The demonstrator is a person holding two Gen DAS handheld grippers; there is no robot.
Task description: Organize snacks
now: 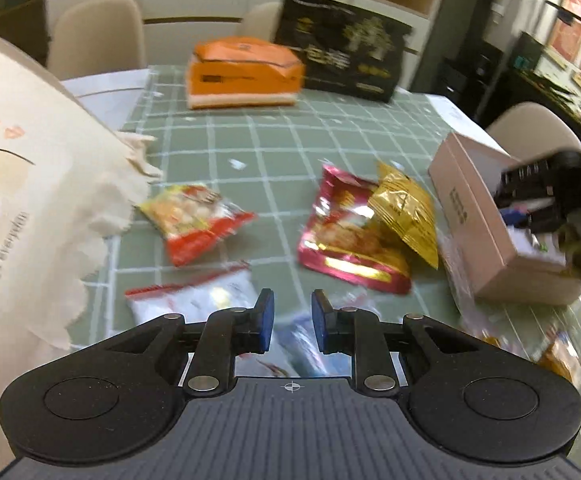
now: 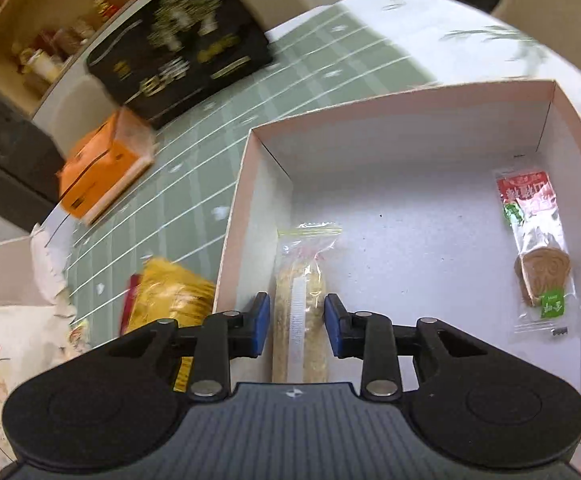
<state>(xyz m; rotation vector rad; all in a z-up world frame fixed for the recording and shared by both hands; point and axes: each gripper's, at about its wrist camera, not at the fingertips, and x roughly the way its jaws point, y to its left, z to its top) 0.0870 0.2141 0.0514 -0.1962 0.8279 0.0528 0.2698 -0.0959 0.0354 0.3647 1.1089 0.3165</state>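
Spread over the table, a green checked cloth (image 1: 274, 148). At its far edge, a big black box with gold print (image 1: 342, 48), standing up; just in front and to its left, an orange box (image 1: 242, 72) lying flat. Along the left of the left wrist view, a cream paper bag with a torn edge (image 1: 30, 200). On the right, a shallow open pale pink box (image 2: 410, 108), seen from above in the right wrist view. Loose on the cloth between bag and pink box: a red-and-gold packet (image 1: 342, 240) with a gold packet (image 1: 406, 212) overlapping its right side, a yellow-and-red packet (image 1: 194, 220) close to the bag, and nearer the camera a white packet with a red edge (image 1: 194, 300), blurred. Inside the pink box, a long clear packet (image 2: 300, 280) along the left wall and a clear biscuit packet (image 2: 538, 248) by the right wall, well apart. Above the white packet, the left gripper (image 1: 292, 320), pads drawn close with a narrow gap and clamped on nothing. Over the pink box, the right gripper (image 2: 297, 324), pads either side of the long clear packet, a sliver of space at the left-hand pad, not squeezing.
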